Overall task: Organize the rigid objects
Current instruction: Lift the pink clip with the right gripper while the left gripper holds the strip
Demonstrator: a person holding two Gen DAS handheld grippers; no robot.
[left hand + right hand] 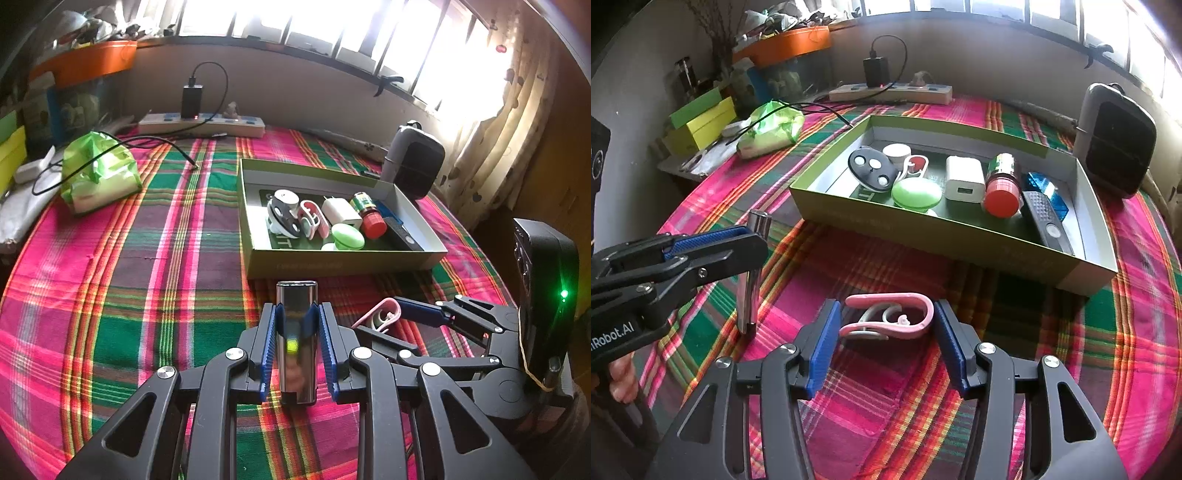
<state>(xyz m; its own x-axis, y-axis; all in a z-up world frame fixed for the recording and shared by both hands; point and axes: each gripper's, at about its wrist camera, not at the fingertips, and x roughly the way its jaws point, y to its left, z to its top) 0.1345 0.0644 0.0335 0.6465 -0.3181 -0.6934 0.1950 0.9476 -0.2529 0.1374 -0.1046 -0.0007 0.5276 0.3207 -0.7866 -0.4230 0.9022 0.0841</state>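
Observation:
My left gripper [297, 314] is shut on a shiny metal bar [296, 343], tilted up off the plaid cloth; it also shows in the right wrist view [751, 280]. My right gripper [884, 314] is open, its blue pads either side of a pink clip [892, 314] lying on the cloth; the clip also shows in the left wrist view [378, 312]. The shallow green box [343, 260] ahead holds several small items: a red-capped bottle [1001, 190], a white charger [964, 179], a green round piece [916, 194].
A grey and black speaker [1115, 140] stands right of the box [960, 240]. A green plastic bag [98, 173], a power strip [201, 123] with a charger and cable lie at the back. Yellow-green boxes [701, 122] sit at the far left.

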